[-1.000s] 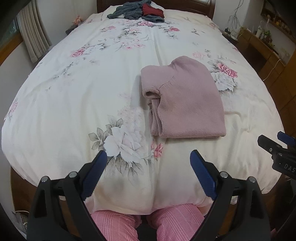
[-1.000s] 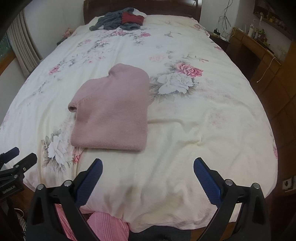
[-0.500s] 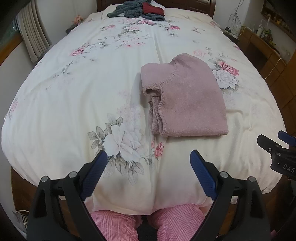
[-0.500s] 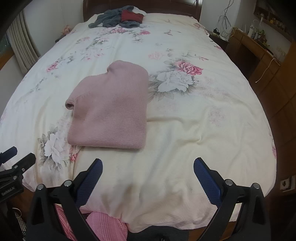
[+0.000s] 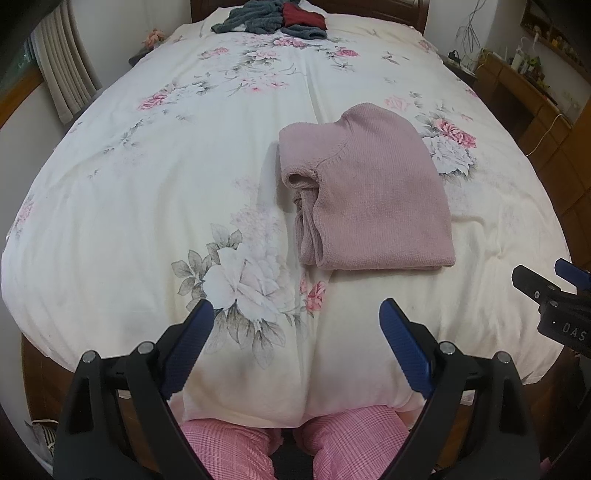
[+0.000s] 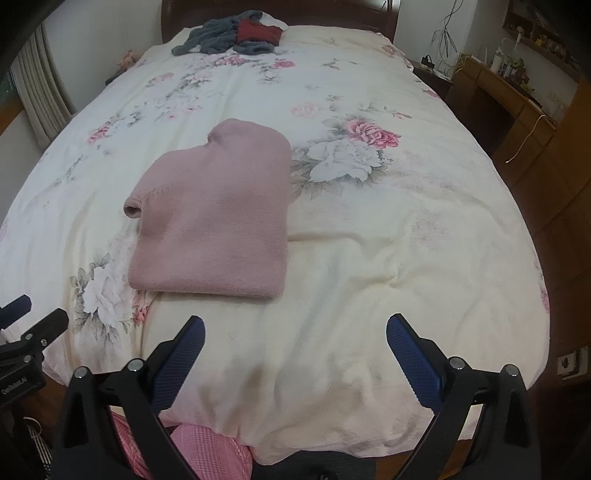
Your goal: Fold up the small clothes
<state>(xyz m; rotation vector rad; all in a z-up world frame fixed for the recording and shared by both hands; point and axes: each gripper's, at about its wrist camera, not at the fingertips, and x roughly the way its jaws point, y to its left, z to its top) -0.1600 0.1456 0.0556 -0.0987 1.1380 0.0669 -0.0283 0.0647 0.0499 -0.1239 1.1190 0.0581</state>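
Observation:
A dusty pink knitted sweater lies folded into a compact rectangle on the floral bedspread, near the foot half of the bed. Its layered edges face left in the left wrist view. My left gripper hovers open over the foot edge of the bed, short of the sweater, with nothing between its blue pads. My right gripper is open too, empty, to the right of and nearer than the sweater. Each gripper shows at the other view's edge: the right gripper, the left gripper.
A heap of grey and dark red clothes lies at the headboard end. A person's knees in pink checked trousers press against the foot of the bed. A wooden desk stands on the right, a curtain on the left.
Both views have crept slightly forward, so the sweater sits a little lower in frame. Both grippers stay open and empty. The sweater has not moved.

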